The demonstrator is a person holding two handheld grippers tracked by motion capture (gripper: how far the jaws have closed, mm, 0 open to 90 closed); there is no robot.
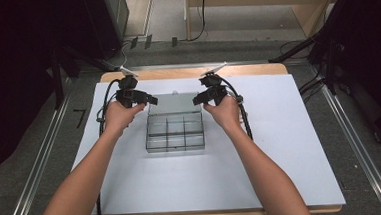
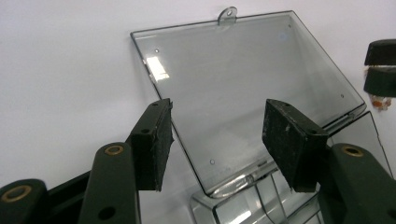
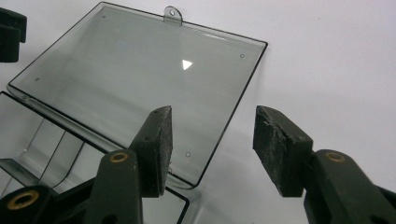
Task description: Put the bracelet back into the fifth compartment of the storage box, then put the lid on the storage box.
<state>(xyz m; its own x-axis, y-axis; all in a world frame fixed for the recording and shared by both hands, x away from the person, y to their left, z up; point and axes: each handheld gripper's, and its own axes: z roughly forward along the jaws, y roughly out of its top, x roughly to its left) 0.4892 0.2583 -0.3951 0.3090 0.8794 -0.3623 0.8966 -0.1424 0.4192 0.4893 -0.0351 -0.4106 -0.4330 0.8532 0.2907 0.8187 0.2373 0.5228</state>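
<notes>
Your left gripper (image 1: 150,98) hovers at the left edge of the clear plastic box (image 1: 175,131), jaws wide apart, gripping nothing. The box sits mid-table on the white sheet (image 1: 281,147), its lid (image 2: 243,79) laid flat behind the compartments. Your right gripper (image 1: 197,100) gapes empty too. Your gripper views reveal the lid's tab (image 3: 173,14).

We see a box (image 1: 174,133) of clear, smoky plastic, its open lid (image 2: 243,88) smooth and glossy enough to catch bright glints. We rest it on a white sheet (image 1: 281,147), matt like paper, laid over a table (image 1: 271,68) with a pale wood edge. Our left gripper (image 2: 217,137) and right gripper (image 3: 212,149) look like matt black plastic; their pads (image 3: 275,144) are rough and scuffed, with brass-coloured metal rivets.
</notes>
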